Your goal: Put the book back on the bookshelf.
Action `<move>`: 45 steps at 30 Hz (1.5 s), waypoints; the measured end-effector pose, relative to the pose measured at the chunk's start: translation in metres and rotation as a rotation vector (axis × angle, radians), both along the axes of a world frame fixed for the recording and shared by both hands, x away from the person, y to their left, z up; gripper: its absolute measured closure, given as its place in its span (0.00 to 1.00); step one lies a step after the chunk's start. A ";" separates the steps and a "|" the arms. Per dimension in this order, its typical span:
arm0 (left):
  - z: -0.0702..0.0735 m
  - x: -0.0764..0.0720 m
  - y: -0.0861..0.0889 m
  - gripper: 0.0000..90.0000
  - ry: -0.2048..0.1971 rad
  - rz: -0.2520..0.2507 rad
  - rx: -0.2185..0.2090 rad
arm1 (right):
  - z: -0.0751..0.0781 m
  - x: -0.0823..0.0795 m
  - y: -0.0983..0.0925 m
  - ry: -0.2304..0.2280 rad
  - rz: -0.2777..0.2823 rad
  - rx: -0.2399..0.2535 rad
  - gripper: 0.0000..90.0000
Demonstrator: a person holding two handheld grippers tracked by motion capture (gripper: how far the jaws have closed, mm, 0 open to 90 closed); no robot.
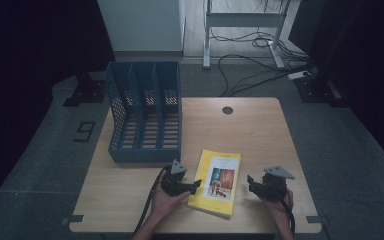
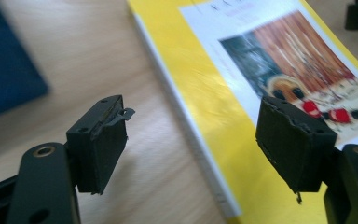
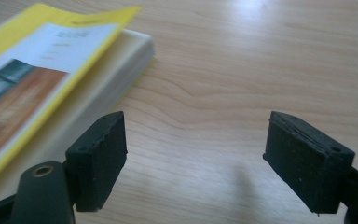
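Book: a yellow paperback (image 1: pixel 216 182) is laid flat on the worktop (image 1: pixel 260 130), between the two grippers.
Handling: judged light and flexible; the front cover curls up at one corner, so a grasp across the spine edge is advised.
Left gripper (image 2: pixel 191 144): fingers spread wide, straddling the spine edge, nothing held.
Right gripper (image 3: pixel 193 158): fingers wide, nothing held, just beside the page edge.
File rack: the blue three-slot holder (image 1: pixel 145 112) is seen empty.

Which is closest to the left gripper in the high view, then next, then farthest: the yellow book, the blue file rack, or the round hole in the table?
From the left gripper, both jaws open:
1. The yellow book, right beside it, flat on the table.
2. The blue file rack, behind it toward the far left.
3. The round hole, near the table's far edge.
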State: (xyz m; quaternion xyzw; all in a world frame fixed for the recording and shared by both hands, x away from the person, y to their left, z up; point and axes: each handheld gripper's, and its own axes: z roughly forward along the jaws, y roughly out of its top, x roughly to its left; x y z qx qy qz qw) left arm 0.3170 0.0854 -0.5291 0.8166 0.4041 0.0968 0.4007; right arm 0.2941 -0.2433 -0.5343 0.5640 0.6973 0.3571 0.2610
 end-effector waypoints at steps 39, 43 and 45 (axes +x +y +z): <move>-0.018 -0.001 -0.021 0.32 0.049 -0.042 -0.034 | -0.006 0.023 0.066 0.055 0.148 0.018 0.22; -0.018 -0.001 -0.021 0.32 0.047 -0.042 -0.037 | -0.008 0.023 0.067 0.069 0.144 0.032 0.22; -0.018 -0.001 -0.021 0.32 0.046 -0.041 -0.037 | -0.008 0.023 0.067 0.076 0.148 0.040 0.22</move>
